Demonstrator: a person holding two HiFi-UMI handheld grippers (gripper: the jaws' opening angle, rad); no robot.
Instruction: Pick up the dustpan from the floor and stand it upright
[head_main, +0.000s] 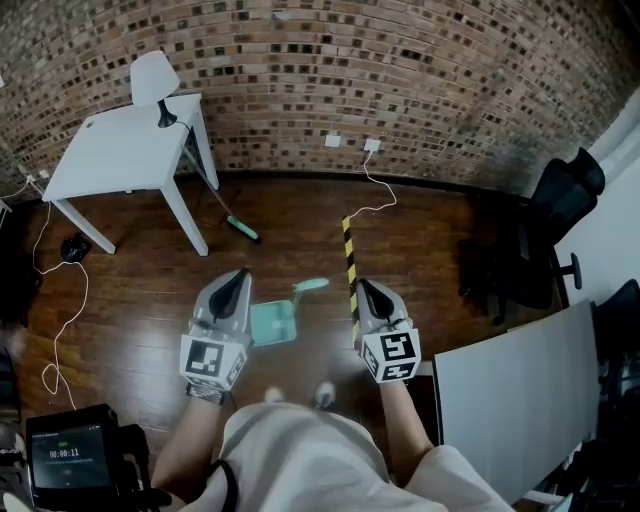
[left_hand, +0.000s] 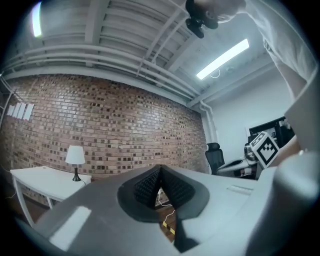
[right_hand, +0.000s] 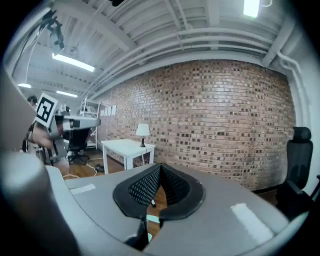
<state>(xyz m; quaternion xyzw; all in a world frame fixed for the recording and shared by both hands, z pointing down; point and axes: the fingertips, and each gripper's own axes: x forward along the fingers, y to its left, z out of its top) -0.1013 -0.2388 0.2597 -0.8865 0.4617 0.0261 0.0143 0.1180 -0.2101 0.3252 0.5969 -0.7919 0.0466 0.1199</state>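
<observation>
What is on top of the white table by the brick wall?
Only a white lamp, standing near the far right corner of the table; nothing else shows on the top. The lamp's shade covers a bit of that corner.

Screen of the handheld device (head_main: 66, 455), lower left in head view: we read a small green timer, about 00:00:11 | left gripper (head_main: 238, 278), cube: square black-and-white marker, no letters | right gripper (head_main: 362, 287), cube: likewise | striped bar (head_main: 349, 262): yellow-black hazard stripes, no wording | we read nothing else.
</observation>
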